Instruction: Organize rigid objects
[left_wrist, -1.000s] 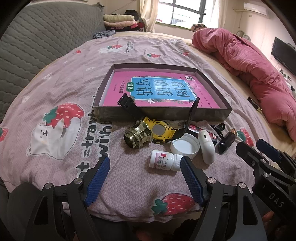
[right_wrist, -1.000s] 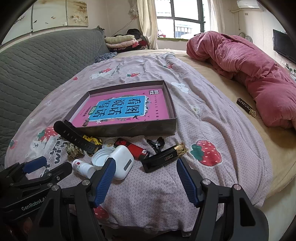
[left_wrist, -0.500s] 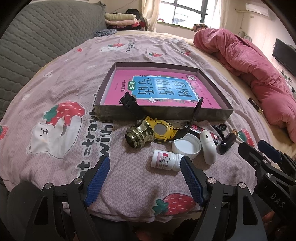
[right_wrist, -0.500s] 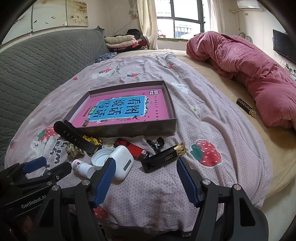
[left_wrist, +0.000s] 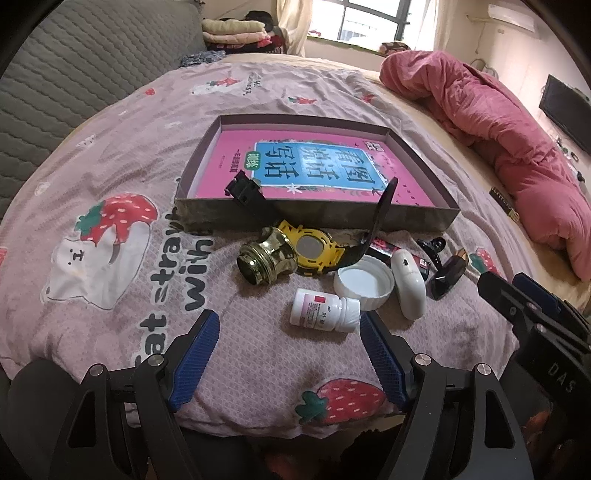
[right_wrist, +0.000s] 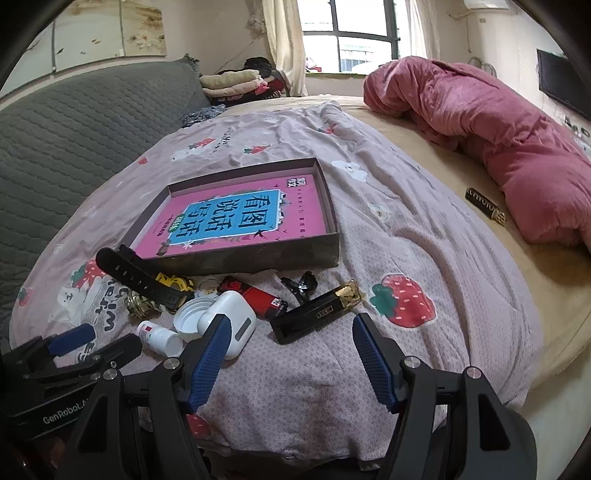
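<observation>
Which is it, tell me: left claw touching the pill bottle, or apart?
Apart. The left wrist view shows bedspread between the open left claw and the pill bottle.

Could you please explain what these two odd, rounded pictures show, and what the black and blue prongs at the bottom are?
Each picture comes from a wide-angle camera mounted on a hand-held grasping tool; a person carries one in each hand. The prongs are its two fingers. One view looks along the left tool, the other along the right tool. Both are open and hold nothing.

On the bedspread sits a shallow box with a pink book inside. In front of it lie a yellow watch, a brass knob, a white pill bottle, a white lid, a white earbud case, a red lighter and a black-and-gold bar.
</observation>
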